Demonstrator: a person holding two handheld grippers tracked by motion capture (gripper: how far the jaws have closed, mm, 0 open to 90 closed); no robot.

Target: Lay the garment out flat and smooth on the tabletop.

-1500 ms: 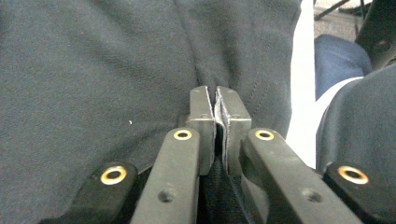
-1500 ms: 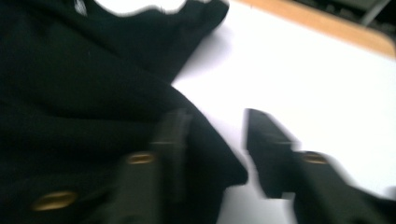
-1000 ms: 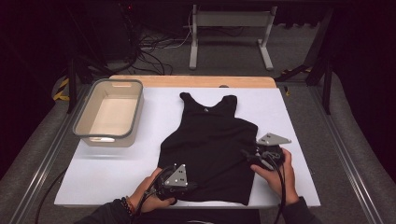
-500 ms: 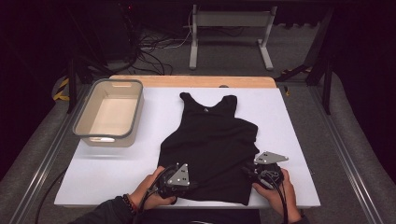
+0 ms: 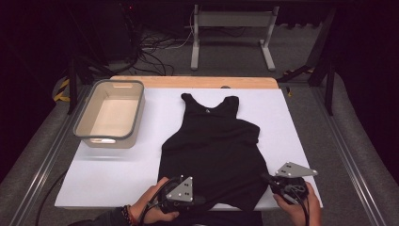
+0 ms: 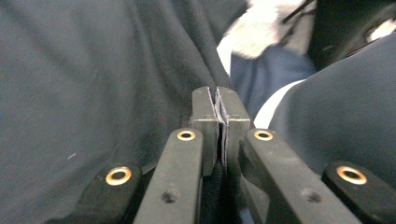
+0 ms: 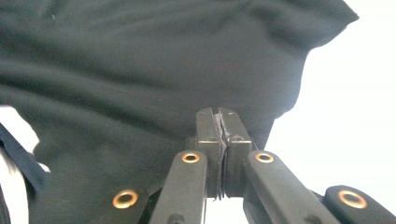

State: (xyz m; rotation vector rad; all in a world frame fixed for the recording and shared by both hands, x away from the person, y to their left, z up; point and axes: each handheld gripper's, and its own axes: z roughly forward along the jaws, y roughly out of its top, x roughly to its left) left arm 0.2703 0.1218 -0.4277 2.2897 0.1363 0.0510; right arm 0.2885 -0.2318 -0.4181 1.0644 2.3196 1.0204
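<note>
A black sleeveless knit tank top (image 5: 212, 150) lies flat, front up, in the middle of the white-covered bench (image 5: 117, 183), its neck and shoulder straps pointing to the far edge and its hem at the near edge, where both hands meet it. The cloth is thin, soft and limp; it creases into ridges near the right armhole and would sag and fold wherever it is not held, so it is best taken at two spread points along an edge, such as the two hem corners, to keep it flat when raised. It looks light and not slippery.

The left tool (image 6: 217, 100) has its jaws pressed together on a fold of the dark fabric at the near left hem corner. The right tool (image 7: 218, 122) likewise pinches the cloth at the near right hem corner, with bare white bench just beside it. In the high view, the left tool (image 5: 200, 200) and the right tool (image 5: 266, 178) sit well apart at the hem.

A beige rectangular plastic tub (image 5: 136, 113) with a grey rim stands empty at the far left, apart from the garment.
</note>
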